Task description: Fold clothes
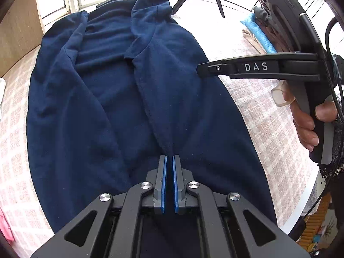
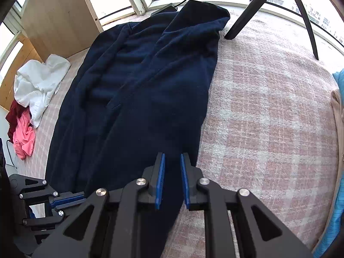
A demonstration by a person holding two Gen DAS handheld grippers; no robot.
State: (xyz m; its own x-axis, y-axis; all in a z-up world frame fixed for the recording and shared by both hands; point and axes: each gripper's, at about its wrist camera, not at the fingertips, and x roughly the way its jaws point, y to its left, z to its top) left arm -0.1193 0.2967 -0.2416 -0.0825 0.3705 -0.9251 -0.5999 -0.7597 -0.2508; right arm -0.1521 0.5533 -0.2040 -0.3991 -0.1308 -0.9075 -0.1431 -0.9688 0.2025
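A navy garment (image 1: 111, 99) lies lengthwise on a pink plaid cloth (image 1: 264, 116), its two sides folded in toward the middle. My left gripper (image 1: 169, 158) sits at the garment's near end, blue pads almost together, with a raised fold of navy fabric pinched between them. It also shows low on the left in the right wrist view, where the left gripper (image 2: 66, 200) meets the garment's (image 2: 150, 90) near edge. My right gripper (image 2: 172, 157) hovers over the garment's near right edge, fingers apart and nothing pinched. A hand (image 1: 307, 124) holds the right gripper (image 1: 200, 68).
A black tripod (image 2: 243, 21) stands on the cloth at the back right. White (image 2: 38, 83), pink (image 2: 23, 137) and red clothes are heaped at the left by a wooden cabinet (image 2: 58, 17). A stack of folded clothes (image 1: 260, 32) lies at the right. Bare plaid cloth (image 2: 268, 118) stretches right of the garment.
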